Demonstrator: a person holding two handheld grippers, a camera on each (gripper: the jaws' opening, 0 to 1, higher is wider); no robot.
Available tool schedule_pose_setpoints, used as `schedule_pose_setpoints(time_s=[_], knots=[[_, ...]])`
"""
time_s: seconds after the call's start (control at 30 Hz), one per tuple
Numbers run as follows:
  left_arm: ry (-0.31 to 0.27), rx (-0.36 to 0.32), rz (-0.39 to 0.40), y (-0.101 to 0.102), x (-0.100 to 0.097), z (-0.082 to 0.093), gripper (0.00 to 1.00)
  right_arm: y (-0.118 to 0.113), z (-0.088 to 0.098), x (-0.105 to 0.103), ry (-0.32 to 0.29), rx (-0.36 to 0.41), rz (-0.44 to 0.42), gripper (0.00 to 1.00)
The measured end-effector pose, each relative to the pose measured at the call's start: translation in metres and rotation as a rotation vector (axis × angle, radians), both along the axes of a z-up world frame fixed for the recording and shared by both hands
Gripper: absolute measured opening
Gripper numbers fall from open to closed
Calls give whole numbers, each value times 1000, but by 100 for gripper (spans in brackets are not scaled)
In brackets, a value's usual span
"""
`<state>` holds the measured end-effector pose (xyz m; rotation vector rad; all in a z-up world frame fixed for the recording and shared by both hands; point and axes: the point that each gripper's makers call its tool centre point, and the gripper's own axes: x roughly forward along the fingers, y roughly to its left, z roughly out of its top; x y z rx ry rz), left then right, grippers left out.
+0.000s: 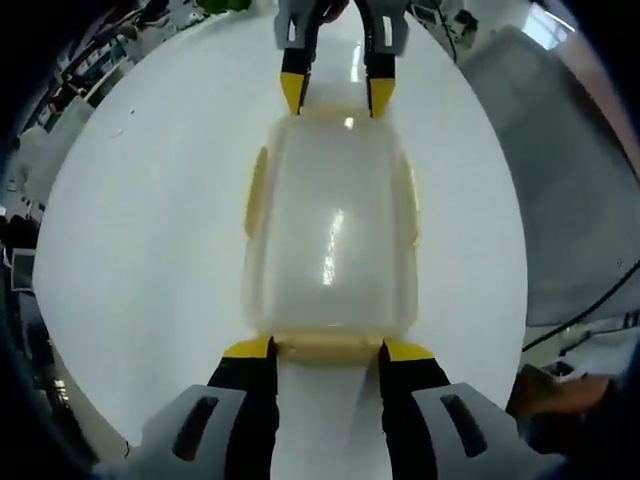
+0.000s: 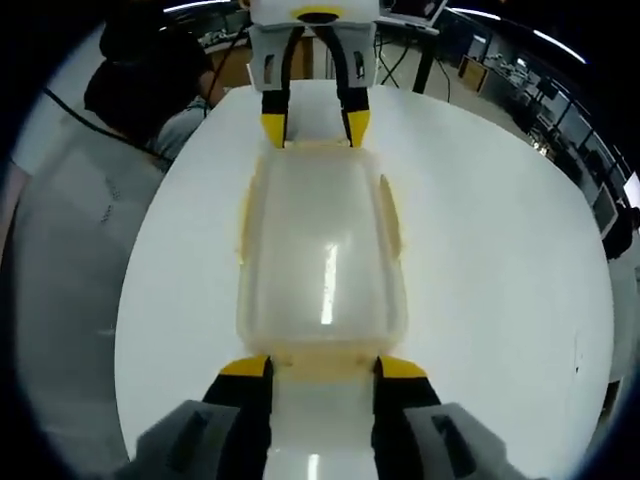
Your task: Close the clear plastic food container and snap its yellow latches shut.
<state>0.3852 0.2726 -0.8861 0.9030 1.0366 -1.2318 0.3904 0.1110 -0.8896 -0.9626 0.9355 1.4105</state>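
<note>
Resting mid-surface, the container has its lid seated; left gripper at 6 o'clock, right gripper at 12, both parted at end latches, apparently unsnapped.

Left gripper and right gripper face, fingers parted.

Each gripper has two black fingers capped with yellow tips on light grey plastic housings with dark oval slots. The left gripper shows this, and so does the right gripper. The person wears a pale grey top, with a thin dark cable across it.
</note>
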Motion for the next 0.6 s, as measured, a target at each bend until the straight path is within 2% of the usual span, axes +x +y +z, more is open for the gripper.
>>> schedule_pose_setpoints(time_s=[0.23,0.43,0.6], knots=[[7,-13,12,-2,-9,8,37,-6,5,-8,11,-21,2,36],[31,-21,19,-4,-18,22,37,-9,14,-16,12,-21,20,36],[21,-21,17,-9,-24,35,37,-14,28,-22,14,0,10,36]])
